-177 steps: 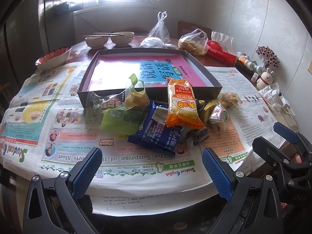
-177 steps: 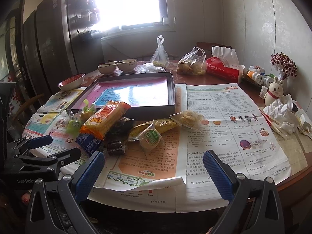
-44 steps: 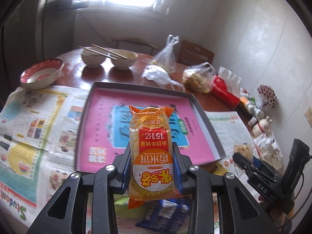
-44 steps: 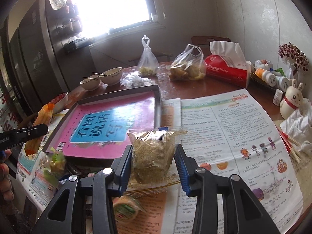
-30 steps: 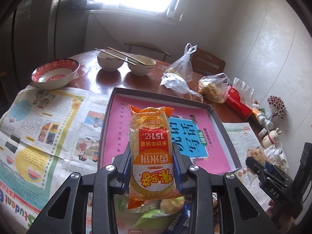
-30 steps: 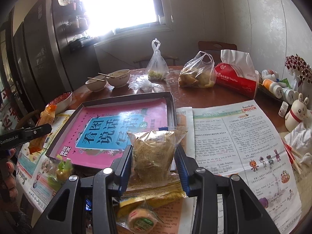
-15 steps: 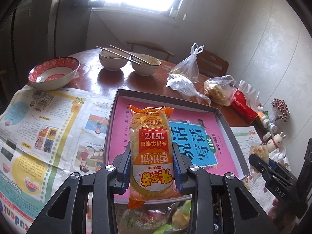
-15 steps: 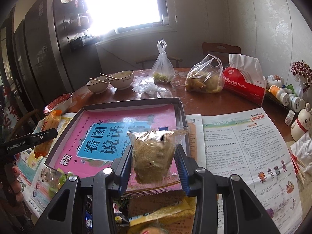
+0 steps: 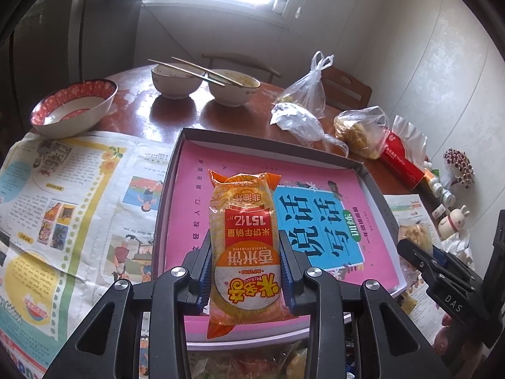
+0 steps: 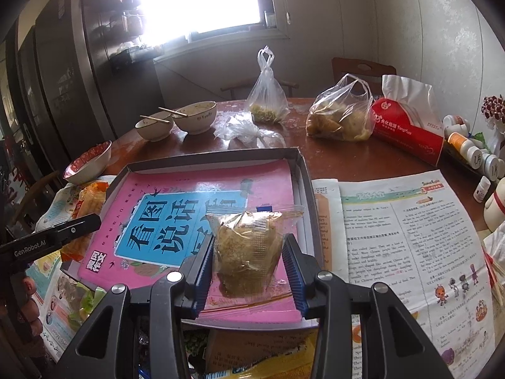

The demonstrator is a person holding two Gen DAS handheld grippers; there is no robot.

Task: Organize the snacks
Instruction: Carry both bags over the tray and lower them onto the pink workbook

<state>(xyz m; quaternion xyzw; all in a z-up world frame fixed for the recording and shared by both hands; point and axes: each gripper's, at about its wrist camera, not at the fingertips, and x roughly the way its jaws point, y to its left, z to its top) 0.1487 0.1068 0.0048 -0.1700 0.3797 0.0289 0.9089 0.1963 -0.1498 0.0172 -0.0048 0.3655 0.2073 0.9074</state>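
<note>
The left hand-held gripper (image 9: 245,279) pinches an orange rice-cracker packet (image 9: 244,246) between its blue pads, holding it upright over the near left part of the shallow grey box (image 9: 170,170). The right hand-held gripper (image 10: 249,273) is clamped on a clear bag of crumbly brown snack (image 10: 247,249), held above the box's near right part. A pink book with a blue panel (image 10: 176,224) lies flat inside the box. Below both grippers, more wrapped snacks (image 10: 252,357) lie heaped at the box's near edge. Newspaper (image 9: 63,208) covers the tabletop (image 10: 347,158) on either side. Farther back stand a red-patterned bowl (image 9: 74,107), two bowls with chopsticks (image 9: 205,85), knotted plastic bags (image 10: 341,117) and a red tissue pack (image 10: 407,123).
</note>
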